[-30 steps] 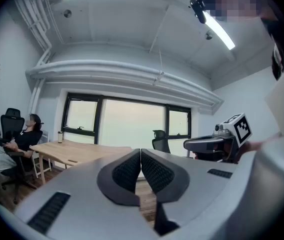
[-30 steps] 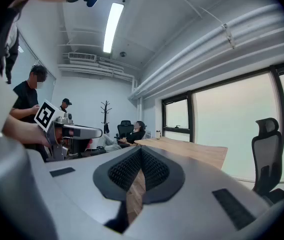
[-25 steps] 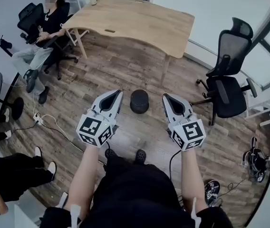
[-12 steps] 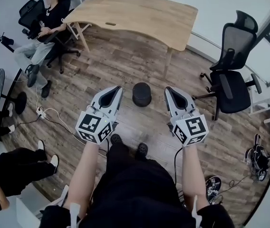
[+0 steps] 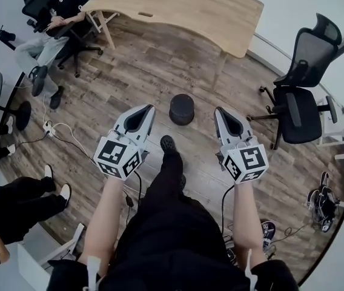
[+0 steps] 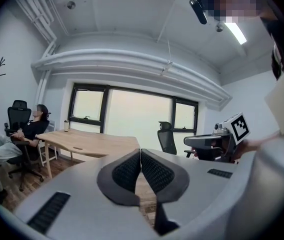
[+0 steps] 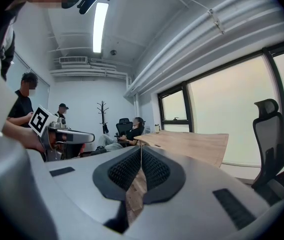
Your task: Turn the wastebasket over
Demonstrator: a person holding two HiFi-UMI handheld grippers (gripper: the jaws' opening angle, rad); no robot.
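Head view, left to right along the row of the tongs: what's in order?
left tongs → wastebasket → right tongs → black office chair

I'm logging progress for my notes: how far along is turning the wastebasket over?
Nothing looks done yet: the black wastebasket stands on the wood floor, untouched. In hand: nothing. The left gripper and the right gripper are both shut and empty, flanking the wastebasket but clear of it. Left to do: reach down, grip it and flip it.
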